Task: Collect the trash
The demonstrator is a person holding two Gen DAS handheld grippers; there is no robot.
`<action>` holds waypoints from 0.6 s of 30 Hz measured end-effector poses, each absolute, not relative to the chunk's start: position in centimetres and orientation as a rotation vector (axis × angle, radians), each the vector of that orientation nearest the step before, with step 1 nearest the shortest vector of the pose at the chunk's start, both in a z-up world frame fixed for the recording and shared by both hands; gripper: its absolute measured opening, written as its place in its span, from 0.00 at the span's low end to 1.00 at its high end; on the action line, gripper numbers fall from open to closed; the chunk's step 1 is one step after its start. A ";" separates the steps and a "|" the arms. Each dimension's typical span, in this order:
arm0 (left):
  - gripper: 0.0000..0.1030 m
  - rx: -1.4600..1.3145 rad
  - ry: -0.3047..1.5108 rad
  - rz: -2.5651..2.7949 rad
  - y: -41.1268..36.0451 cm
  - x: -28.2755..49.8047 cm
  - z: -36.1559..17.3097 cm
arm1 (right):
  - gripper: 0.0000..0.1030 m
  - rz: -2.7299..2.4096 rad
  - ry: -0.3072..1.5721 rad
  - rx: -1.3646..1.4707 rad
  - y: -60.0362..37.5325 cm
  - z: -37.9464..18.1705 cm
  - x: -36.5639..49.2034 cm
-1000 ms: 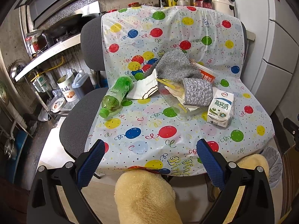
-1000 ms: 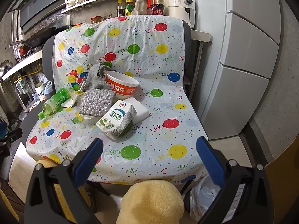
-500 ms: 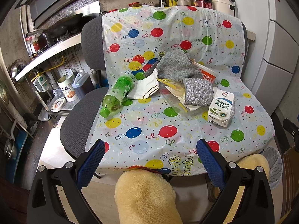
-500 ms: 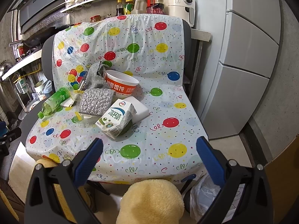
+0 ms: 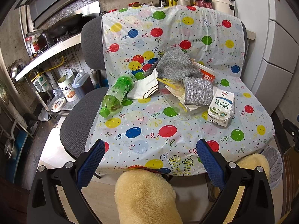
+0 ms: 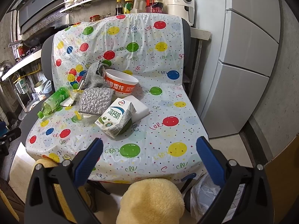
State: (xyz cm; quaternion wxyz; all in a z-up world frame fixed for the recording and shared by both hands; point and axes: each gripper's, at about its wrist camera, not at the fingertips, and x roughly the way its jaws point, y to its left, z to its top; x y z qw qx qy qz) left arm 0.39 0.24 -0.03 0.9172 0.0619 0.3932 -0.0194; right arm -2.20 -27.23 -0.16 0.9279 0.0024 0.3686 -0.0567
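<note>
The trash lies in one heap on the balloon-print cover (image 5: 149, 141) over the chair, and both tools hang at its near edge, touching nothing.

At the far left lies the green bottle (image 5: 115, 95). It is on its side, with the cap toward the near left and the body running to the far right, so its long axis goes diagonally across the line of the left gripper (image 5: 149, 160). That gripper has its jaws spread wide and empty. The bottle is ahead of it and to the left, and I judge it is this gripper's nearest piece.

In the middle are a torn paper wrapper (image 5: 147, 89), a grey cloth (image 5: 175, 67), a silver pouch (image 5: 198, 93) and a clear plastic tray (image 5: 175, 106) under them, all overlapping.

To the right stands the milk carton (image 6: 115, 117), tilted, leaning on a white block (image 6: 138, 108), with the red bowl (image 6: 121, 84) behind it. The right gripper (image 6: 149, 156) also has its jaws spread and empty. The carton is straight ahead of it, a little to the left, and clearly nearer to it than to the left one. A bin with a bag (image 6: 203, 194) shows below the chair's near right corner.
</note>
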 end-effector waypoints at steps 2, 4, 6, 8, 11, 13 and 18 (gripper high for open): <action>0.94 0.127 0.808 -0.039 0.2 0.4 -0.1 | 0.95 -0.116 0.755 0.006 -27.3 -0.2 -2.2; 0.94 0.127 0.809 -0.039 0.2 0.4 -0.1 | 0.95 -0.117 0.756 0.005 -27.3 -0.2 -2.2; 0.94 0.128 0.809 -0.039 0.2 0.4 -0.1 | 0.95 -0.116 0.756 0.005 -27.3 -0.2 -2.2; 0.94 0.127 0.811 -0.040 0.2 0.4 -0.1 | 0.95 -0.116 0.757 0.005 -27.3 -0.2 -2.2; 0.94 0.130 0.816 -0.041 0.2 0.4 -0.4 | 0.95 -0.116 0.756 0.006 -27.3 -0.2 -2.2; 0.94 0.131 0.819 -0.044 0.1 0.5 -0.6 | 0.95 -0.116 0.758 0.007 -27.3 -0.3 -2.2; 0.94 0.133 0.821 -0.056 -0.1 1.2 -0.9 | 0.95 -0.117 0.767 0.009 -27.5 -0.8 -1.8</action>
